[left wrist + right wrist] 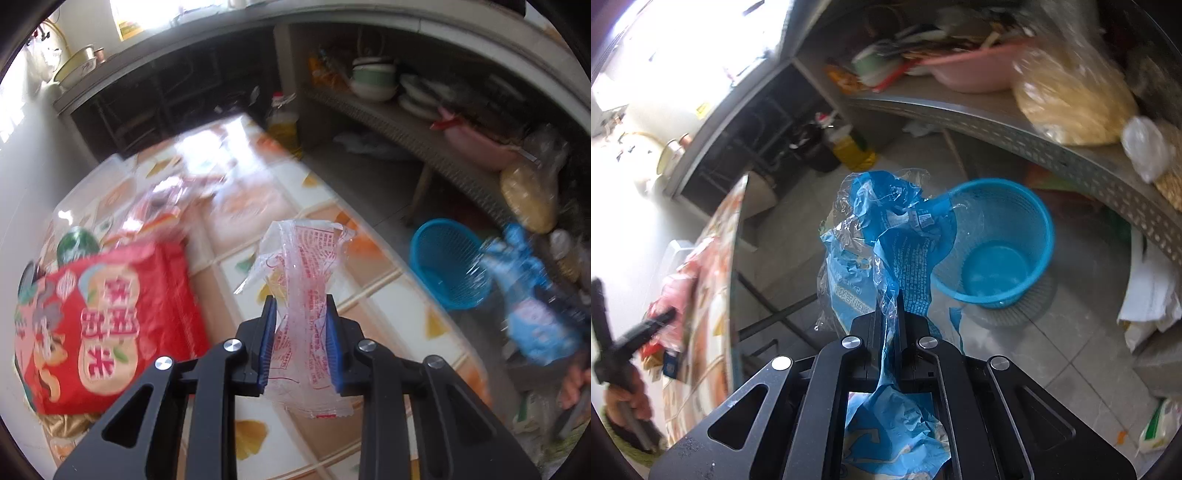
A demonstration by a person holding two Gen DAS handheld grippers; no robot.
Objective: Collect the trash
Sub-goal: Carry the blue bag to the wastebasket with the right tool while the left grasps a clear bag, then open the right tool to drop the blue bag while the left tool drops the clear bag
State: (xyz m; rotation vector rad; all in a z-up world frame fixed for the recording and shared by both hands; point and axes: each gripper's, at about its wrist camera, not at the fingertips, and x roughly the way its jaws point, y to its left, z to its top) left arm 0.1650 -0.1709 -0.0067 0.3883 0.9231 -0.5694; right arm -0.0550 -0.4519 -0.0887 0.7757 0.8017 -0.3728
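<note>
On my left gripper [300,301] the fingers clamp a clear wrapper with red print [303,295], which stands up between them over the tiled table [399,306]; a red snack bag [107,325] lies just left of them. My right gripper [889,306] is clenched on a blue plastic wrapper [886,236], with the blue basket [1004,240] on the floor ahead, right of the fingertips.

Home kitchen: grey stone counter [177,51], stacked ceramic bowls [373,79] on perforated shelf [1034,133], yellow cooking-oil bottle [282,122].
</note>
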